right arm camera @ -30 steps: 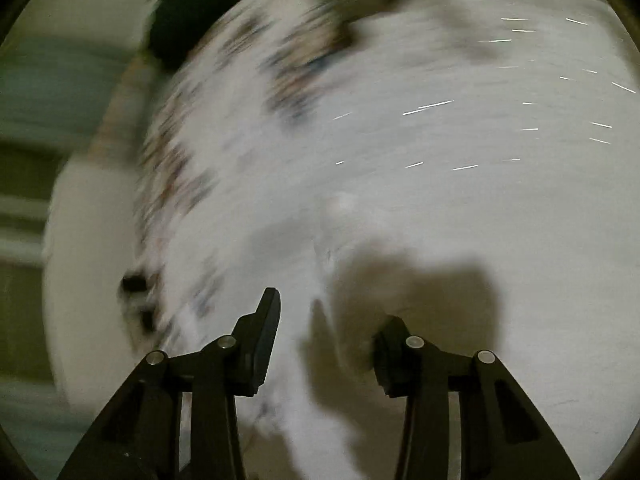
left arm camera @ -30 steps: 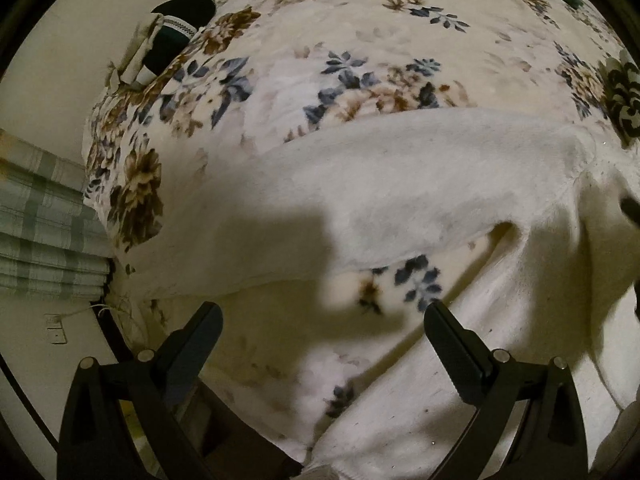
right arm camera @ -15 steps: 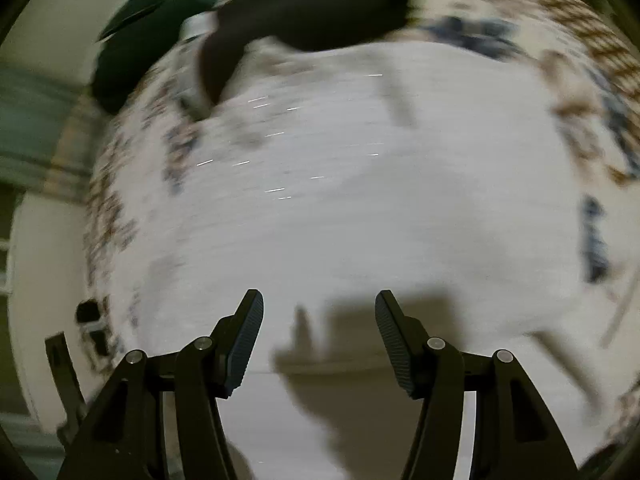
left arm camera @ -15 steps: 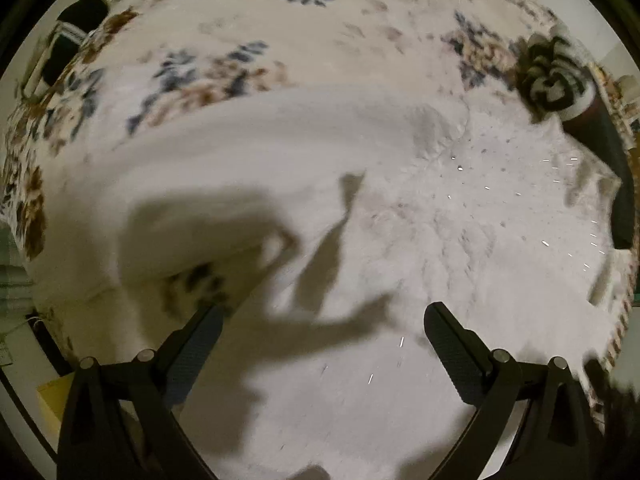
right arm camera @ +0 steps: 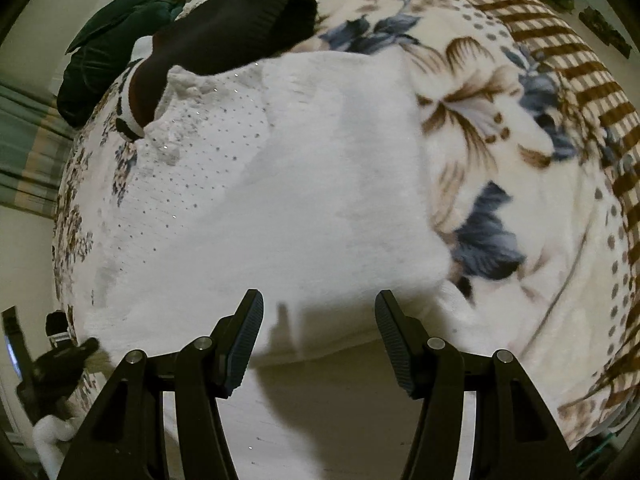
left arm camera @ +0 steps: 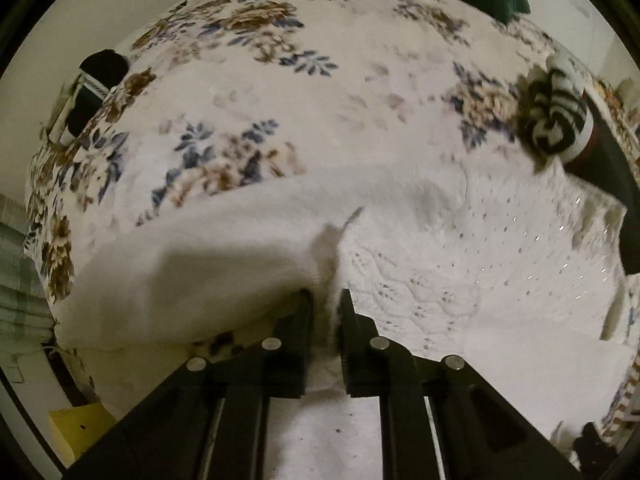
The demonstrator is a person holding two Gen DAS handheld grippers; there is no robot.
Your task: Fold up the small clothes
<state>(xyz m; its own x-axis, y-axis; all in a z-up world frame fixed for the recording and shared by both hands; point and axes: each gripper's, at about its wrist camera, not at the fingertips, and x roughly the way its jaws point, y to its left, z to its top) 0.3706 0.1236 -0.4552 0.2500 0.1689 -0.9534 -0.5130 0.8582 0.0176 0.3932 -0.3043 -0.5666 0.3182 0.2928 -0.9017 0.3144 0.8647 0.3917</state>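
Observation:
A white knitted sweater (left arm camera: 460, 280) with small sparkling dots lies spread on a floral blanket (left arm camera: 320, 100). My left gripper (left arm camera: 326, 300) is closing its jaws on a raised fold of the sweater where the plain sleeve (left arm camera: 180, 280) meets the patterned body. The fabric is pinched between the pads. In the right wrist view the same sweater (right arm camera: 320, 200) fills the middle. My right gripper (right arm camera: 318, 312) stands open just above the sweater's near edge, with nothing gripped between its fingers.
A black garment (right arm camera: 240, 36) overlaps the sweater's far corner, and a dark green item (right arm camera: 120, 32) lies behind it. A black-and-white striped piece (left arm camera: 556, 120) rests at the right. A dark sock (left arm camera: 96, 84) sits at the blanket's left edge. The checked border (right arm camera: 580, 80) marks the blanket's right side.
My left gripper went from wide open to closed on a pinch of sweater fabric. The right gripper swept sideways across the sweater to its near edge and opened a little wider.

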